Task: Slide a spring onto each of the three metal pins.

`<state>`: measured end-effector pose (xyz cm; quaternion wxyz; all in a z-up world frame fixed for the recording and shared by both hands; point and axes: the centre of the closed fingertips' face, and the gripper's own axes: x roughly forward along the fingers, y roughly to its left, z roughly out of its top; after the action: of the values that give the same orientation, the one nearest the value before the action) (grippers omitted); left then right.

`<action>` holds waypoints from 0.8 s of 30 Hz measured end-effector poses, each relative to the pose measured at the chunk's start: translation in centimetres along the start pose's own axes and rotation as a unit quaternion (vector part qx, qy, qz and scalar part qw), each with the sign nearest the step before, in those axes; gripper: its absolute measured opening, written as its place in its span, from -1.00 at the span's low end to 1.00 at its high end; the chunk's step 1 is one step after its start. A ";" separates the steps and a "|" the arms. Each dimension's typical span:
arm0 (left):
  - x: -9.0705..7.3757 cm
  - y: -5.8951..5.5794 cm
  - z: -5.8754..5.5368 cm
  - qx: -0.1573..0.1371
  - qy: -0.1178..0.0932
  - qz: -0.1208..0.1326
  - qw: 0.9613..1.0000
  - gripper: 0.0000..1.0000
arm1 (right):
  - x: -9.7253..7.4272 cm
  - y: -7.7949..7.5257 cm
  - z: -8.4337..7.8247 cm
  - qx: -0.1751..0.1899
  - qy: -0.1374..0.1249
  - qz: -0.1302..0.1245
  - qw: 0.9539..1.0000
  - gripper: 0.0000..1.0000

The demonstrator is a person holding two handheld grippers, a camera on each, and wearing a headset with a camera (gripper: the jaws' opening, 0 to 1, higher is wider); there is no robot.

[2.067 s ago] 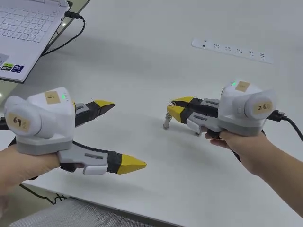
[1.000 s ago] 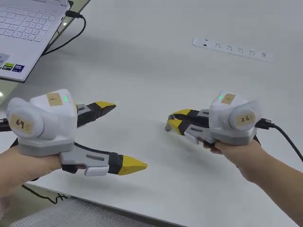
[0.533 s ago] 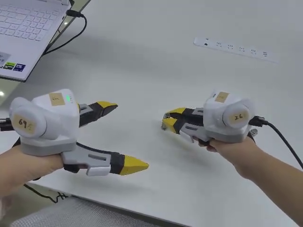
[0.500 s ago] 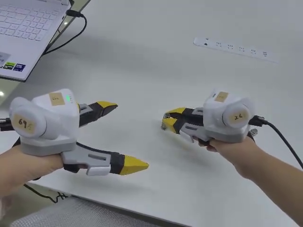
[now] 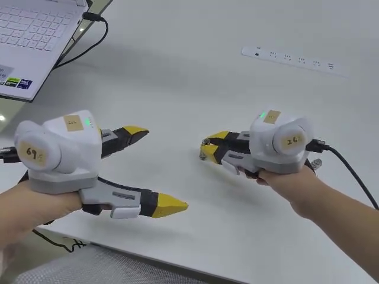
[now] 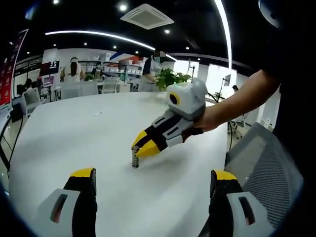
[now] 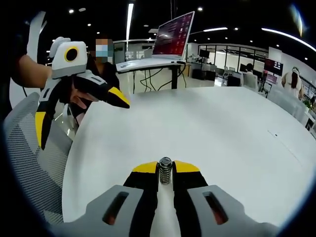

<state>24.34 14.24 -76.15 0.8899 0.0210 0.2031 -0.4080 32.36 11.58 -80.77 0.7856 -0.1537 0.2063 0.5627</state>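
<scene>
1. White table point(image 5: 177, 71): one pin point(image 7: 165, 161) stands upright on it, with a spring point(image 7: 165, 175) coiled around it.
2. Right tool point(image 7: 166, 168): jaws clenched on the spring.
3. Left tool point(image 5: 165, 169): jaws spread wide, nothing held, well apart from the pin.

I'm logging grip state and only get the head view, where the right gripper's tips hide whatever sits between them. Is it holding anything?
Observer: Yes. In the right gripper view the right gripper is shut on a pin.
Operator: A bare pin?
Observer: No, a spring coils round it below the cap.
Operator: Is it lifted?
Observer: It seems not. The left gripper view shows it upright with its foot on the table.
</scene>
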 end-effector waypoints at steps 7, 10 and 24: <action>-0.2 0.3 0.1 -0.001 -0.002 0.004 1.000 0.86 | 0.1 0.3 0.2 0.000 -0.003 0.005 1.000 -0.72; -0.2 0.4 0.1 -0.001 -0.003 0.005 1.000 0.86 | 0.2 0.2 0.4 -0.002 -0.005 0.000 1.000 -0.60; -0.1 0.3 0.7 0.004 -0.002 0.005 1.000 0.87 | -0.4 0.5 1.8 0.010 -0.028 0.007 1.000 -0.43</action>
<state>24.76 14.41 -75.49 0.8921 0.0250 0.1993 -0.4047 32.09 12.25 -79.03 0.7886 -0.1292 0.1909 0.5700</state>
